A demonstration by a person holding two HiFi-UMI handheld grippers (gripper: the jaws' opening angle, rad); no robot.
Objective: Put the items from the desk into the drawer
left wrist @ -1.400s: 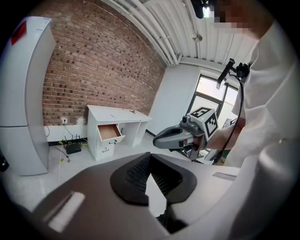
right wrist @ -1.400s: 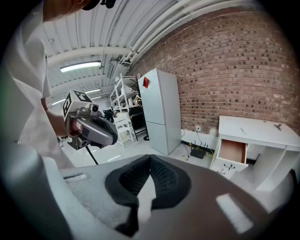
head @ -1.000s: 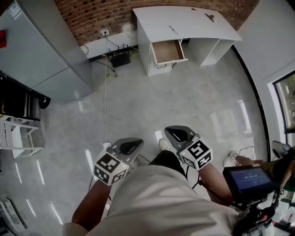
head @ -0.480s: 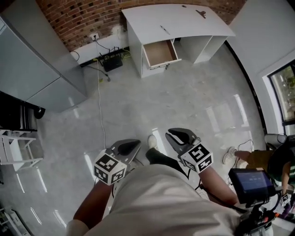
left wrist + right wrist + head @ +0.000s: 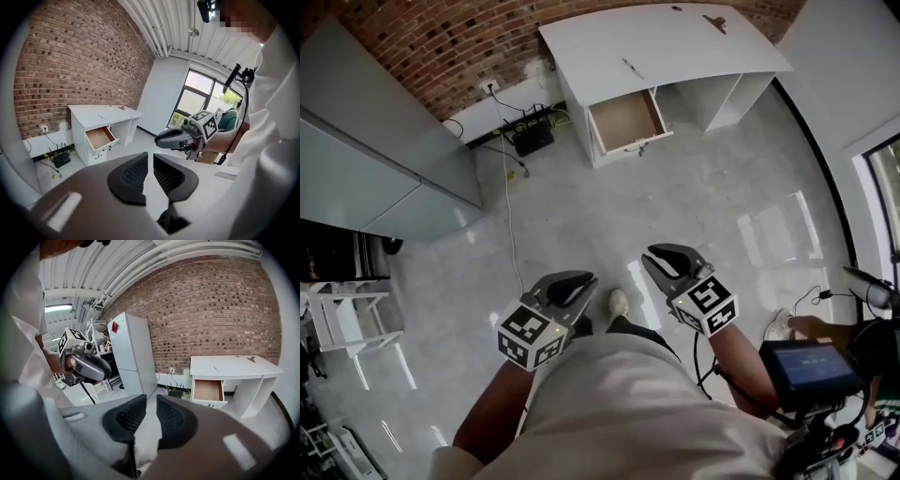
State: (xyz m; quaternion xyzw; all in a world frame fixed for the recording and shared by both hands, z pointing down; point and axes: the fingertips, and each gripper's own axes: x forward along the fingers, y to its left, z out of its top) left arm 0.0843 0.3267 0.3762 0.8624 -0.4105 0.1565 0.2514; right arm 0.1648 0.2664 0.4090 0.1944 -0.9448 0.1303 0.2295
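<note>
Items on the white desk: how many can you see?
2: a thin item near the desk's middle, a dark item near its back right corner. Tinier ones may hide.

Sparse loft-style office or studio room. Bare brick wall (image 5: 422,47) at 11 o'clock; white desk (image 5: 675,47) with open drawer (image 5: 625,122) at 12. Polished grey concrete floor (image 5: 675,216). Router (image 5: 532,138) and cables on floor below wall socket (image 5: 488,86). Tall grey cabinet (image 5: 366,159) at 10. Large window (image 5: 199,96); exposed ceiling pipes (image 5: 159,28).
</note>
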